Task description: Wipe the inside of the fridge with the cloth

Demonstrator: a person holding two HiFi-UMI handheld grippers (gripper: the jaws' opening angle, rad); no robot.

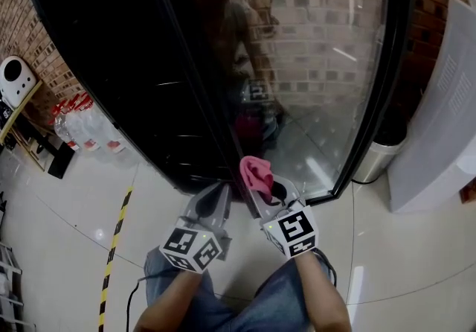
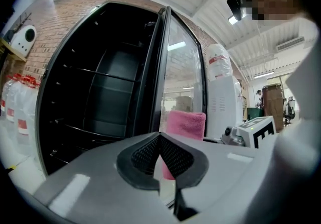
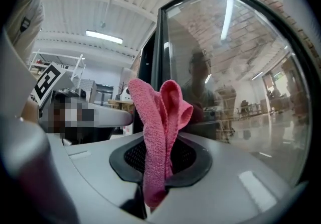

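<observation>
Right gripper (image 3: 159, 160) clamping cloth (image 3: 159, 112) upright in its jaws, hovering near open black fridge (image 1: 104, 55) (glass door (image 1: 320, 70) standing wide), left gripper (image 2: 160, 150) alongside, jaws pressing together on nothing.

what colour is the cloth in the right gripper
It's a pink terry cloth, clearest in the right gripper view.

cloth (image 3: 159, 137): pink | fridge (image 2: 108, 82): black | wall (image 1: 33, 33): red-brown brick | floor tape (image 1: 113, 249): yellow-black stripes | floor tiles (image 1: 67, 189): off-white
</observation>
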